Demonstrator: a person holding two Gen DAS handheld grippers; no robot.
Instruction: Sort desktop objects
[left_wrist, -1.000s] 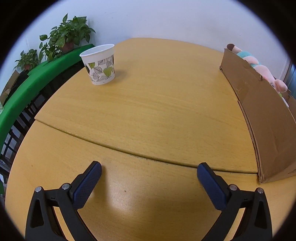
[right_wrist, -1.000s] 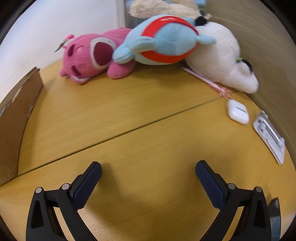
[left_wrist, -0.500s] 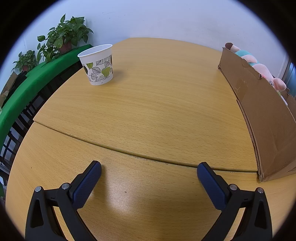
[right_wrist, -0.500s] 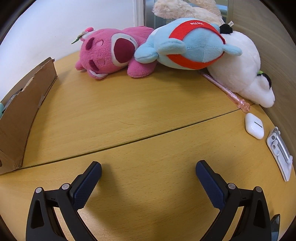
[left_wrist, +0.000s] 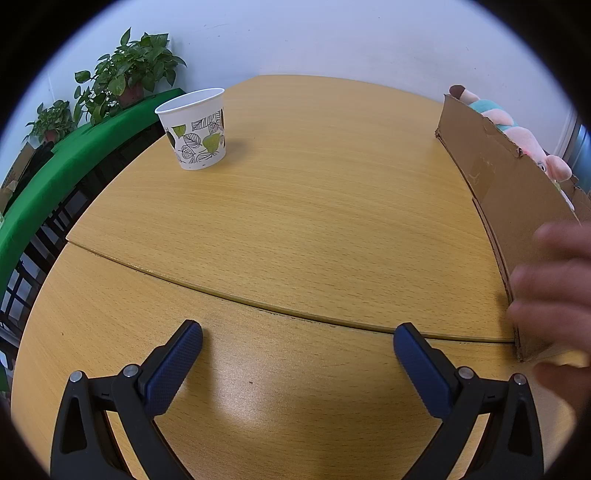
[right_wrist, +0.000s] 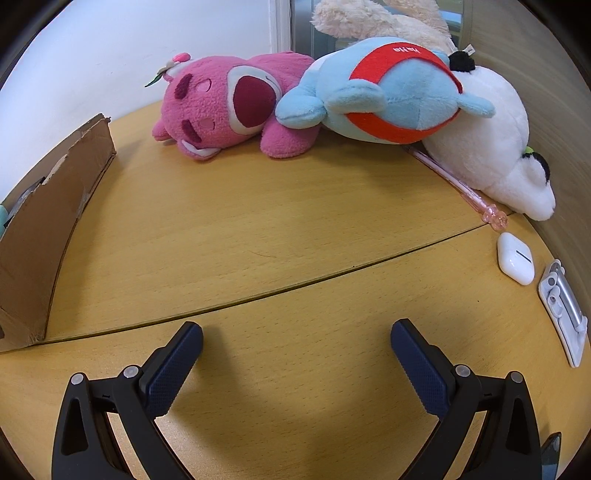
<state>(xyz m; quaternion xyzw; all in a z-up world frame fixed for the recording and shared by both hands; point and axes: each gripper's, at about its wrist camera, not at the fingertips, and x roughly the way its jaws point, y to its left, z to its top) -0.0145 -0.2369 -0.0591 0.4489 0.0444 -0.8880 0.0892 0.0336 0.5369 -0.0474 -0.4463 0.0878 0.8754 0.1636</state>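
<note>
Spreading wide over bare wooden tabletop, both sets of blue fingers, gripping nothing; left gripper facing a leaf-printed paper cup standing upright at the far left, a cardboard panel rising at the right with a blurred hand against it. Right gripper pointing at a pink plush bear, a blue plush with red band leaning on it, a white plush beyond; lying near the right edge, a pink pen, a white earbud case, a white-and-silver clip.
</note>
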